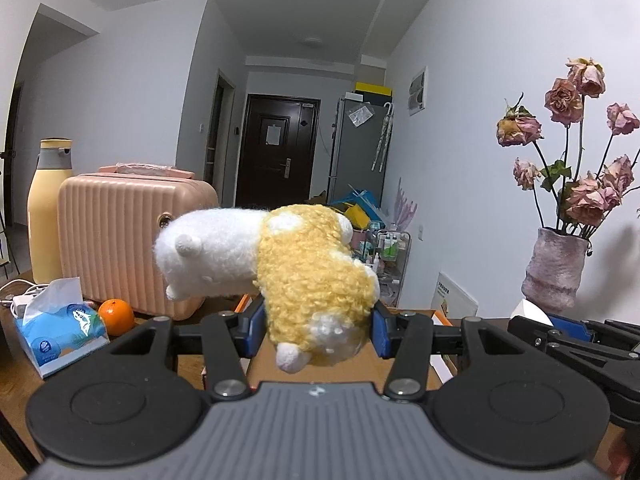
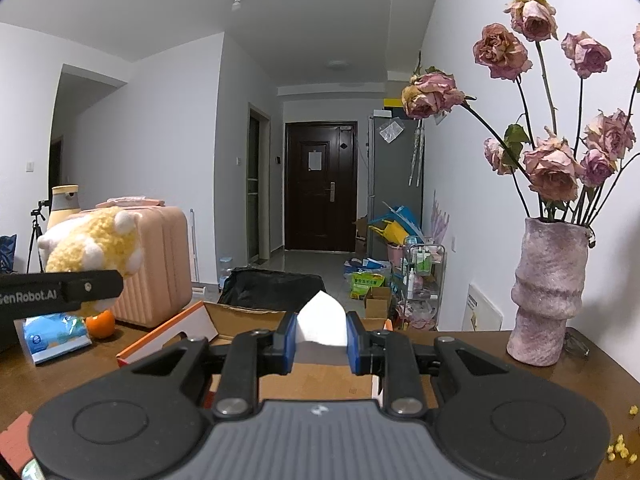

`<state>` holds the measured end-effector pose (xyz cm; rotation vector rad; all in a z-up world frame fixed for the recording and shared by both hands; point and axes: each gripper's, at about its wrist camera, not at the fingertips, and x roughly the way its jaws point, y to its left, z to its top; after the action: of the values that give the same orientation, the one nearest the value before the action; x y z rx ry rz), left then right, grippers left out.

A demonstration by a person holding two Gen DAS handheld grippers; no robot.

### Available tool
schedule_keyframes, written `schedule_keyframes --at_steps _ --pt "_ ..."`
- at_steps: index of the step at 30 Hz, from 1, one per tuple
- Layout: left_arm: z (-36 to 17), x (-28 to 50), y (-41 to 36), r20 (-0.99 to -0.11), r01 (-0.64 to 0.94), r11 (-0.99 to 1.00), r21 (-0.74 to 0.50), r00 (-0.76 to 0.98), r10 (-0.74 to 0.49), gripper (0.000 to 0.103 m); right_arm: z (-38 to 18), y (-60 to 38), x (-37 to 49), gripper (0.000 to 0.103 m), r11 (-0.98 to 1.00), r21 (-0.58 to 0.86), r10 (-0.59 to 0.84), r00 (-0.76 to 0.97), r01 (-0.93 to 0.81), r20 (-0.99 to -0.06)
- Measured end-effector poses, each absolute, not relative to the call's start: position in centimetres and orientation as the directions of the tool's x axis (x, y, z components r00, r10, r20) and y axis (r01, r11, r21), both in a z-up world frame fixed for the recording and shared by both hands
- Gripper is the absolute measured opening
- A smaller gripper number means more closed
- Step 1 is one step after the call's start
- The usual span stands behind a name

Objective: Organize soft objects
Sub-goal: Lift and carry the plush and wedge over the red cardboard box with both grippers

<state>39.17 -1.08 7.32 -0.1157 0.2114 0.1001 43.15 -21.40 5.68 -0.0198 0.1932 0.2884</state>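
Observation:
My left gripper (image 1: 318, 330) is shut on a yellow and white plush toy (image 1: 280, 264), clamping its yellow body between the blue pads and holding it in the air above the table. The toy's white head points left. In the right wrist view the same plush toy (image 2: 96, 244) shows at the left, behind the left gripper's black arm. My right gripper (image 2: 322, 338) is shut on a white soft block (image 2: 322, 322) that sticks up between its blue pads. It hovers over an open cardboard box (image 2: 240, 316) on the wooden table (image 2: 480, 352).
A pink suitcase (image 1: 132, 236), a yellow bottle (image 1: 46, 208), a blue tissue pack (image 1: 60, 332) and an orange (image 1: 116, 316) stand at the left. A vase of dried roses (image 2: 550, 288) stands at the right by the wall. Yellow crumbs (image 2: 620, 448) lie near the table's right edge.

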Motion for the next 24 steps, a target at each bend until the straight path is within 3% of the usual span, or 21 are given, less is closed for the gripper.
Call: schedule_keyframes --at_steps 24 --pt "5.8 47.6 -0.3 -0.318 -0.147 0.987 -0.069 0.941 0.118 0.051 4.6 -19.9 52.8 0.025 0.946 -0.015 0.306 0.908 -0.323 -0.285"
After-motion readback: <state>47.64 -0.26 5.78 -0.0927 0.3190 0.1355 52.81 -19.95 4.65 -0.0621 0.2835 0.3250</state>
